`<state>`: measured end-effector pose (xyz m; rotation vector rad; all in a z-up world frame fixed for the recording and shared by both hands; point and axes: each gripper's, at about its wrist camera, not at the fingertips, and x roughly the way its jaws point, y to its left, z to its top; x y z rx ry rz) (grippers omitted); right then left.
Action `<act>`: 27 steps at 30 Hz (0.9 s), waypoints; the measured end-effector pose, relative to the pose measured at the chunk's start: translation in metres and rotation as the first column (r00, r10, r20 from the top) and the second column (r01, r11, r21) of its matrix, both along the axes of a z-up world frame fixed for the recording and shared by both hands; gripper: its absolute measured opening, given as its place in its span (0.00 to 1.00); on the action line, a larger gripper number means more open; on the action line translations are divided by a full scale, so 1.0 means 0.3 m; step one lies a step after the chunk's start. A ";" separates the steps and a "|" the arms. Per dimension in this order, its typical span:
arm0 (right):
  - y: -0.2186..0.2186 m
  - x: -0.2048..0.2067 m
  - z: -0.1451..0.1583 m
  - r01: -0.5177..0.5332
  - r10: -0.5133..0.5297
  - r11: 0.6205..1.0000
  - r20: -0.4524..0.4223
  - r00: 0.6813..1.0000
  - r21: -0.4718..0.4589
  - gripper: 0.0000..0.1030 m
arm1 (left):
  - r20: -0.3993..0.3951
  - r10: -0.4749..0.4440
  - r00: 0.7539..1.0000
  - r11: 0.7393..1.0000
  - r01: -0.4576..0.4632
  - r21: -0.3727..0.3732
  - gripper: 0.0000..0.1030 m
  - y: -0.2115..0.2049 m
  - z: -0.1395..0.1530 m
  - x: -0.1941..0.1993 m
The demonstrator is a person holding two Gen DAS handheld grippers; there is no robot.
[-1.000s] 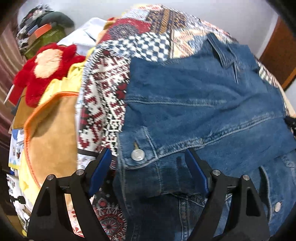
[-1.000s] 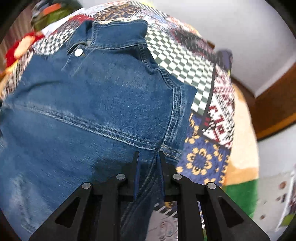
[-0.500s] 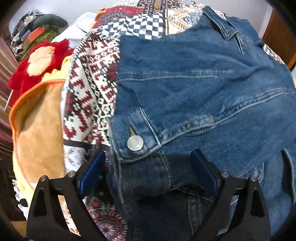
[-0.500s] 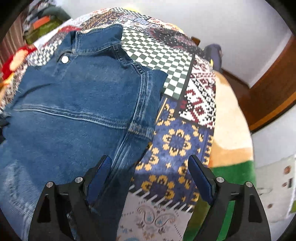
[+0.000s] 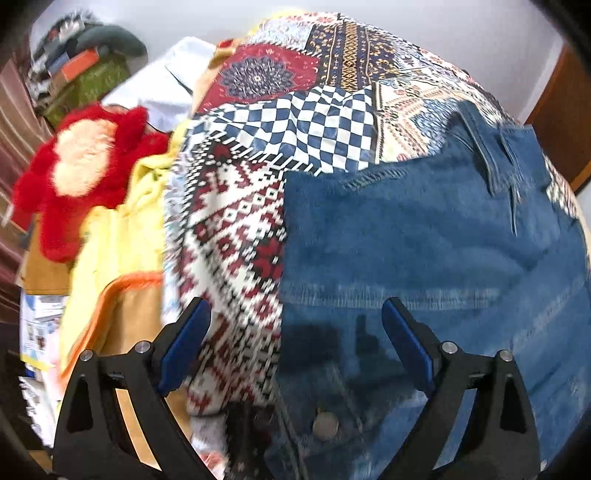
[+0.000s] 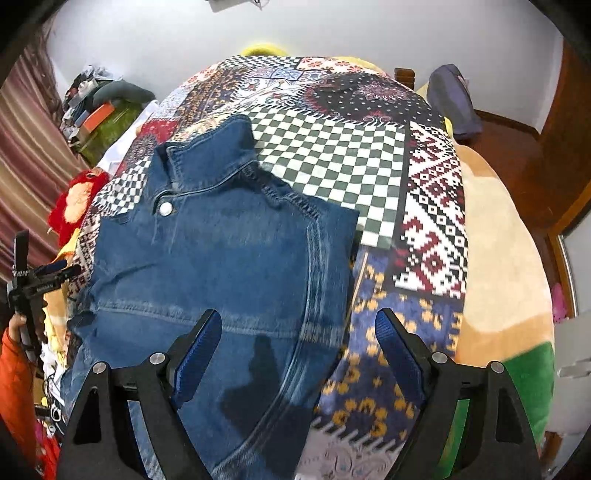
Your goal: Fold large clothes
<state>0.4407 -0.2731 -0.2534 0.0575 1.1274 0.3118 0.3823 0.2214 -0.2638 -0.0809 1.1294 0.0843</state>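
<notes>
A bed (image 6: pixel 491 236) fills both views, covered by a patchwork bedspread (image 6: pixel 332 158) of checks, red-and-white diamonds and blue-and-yellow flowers. On it lies the denim jacket (image 6: pixel 221 258), spread flat on the half of the bed toward the striped curtain (image 6: pixel 26 147); its long axis runs away from the cameras, with the collar (image 6: pixel 207 147) at the far end toward the white wall (image 6: pixel 295 29) and the lower body coming down under the grippers. A metal snap (image 6: pixel 165 208) sits just below the collar, and the sleeves appear folded in, so the outline is close to a rectangle. Beside the jacket on the curtain side are a red plush toy (image 5: pixel 85 177) and a yellow cloth (image 5: pixel 114 229), near but not touching the denim as far as can be seen; beyond them is a heap of boxes and clothes (image 6: pixel 99 107). On the other side a dark bag (image 6: pixel 452 99) rests at the far corner of the bed by a wooden door (image 6: pixel 569 147). The right gripper (image 6: pixel 297 354) hangs over the jacket's near right edge, jaws wide apart and gripping nothing. The left gripper (image 5: pixel 295 341) hovers over the jacket's left edge, jaws likewise spread and empty, straddling denim and bedspread. A person's orange sleeve (image 6: pixel 14 384) shows at the left margin of the right wrist view.
</notes>
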 end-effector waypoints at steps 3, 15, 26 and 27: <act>-0.010 0.053 -0.054 0.026 -0.025 0.999 -0.039 0.999 0.030 0.81 | -0.029 -0.002 1.000 0.999 0.001 -0.038 0.84 0.012 -0.049 0.081; -0.065 0.181 -0.204 0.118 -0.079 0.964 -0.167 0.983 0.238 0.23 | -0.043 0.032 0.999 0.976 -0.040 -0.212 0.27 0.029 -0.138 0.233; 0.047 0.315 -0.033 -0.008 0.007 0.983 0.003 1.000 0.186 0.09 | 0.057 0.036 0.998 0.996 -0.031 -0.090 0.10 0.042 0.017 0.200; 0.070 0.338 -0.012 -0.018 0.015 0.985 0.019 1.000 0.174 0.08 | 0.070 0.039 0.997 0.996 -0.033 -0.080 0.10 0.053 0.030 0.203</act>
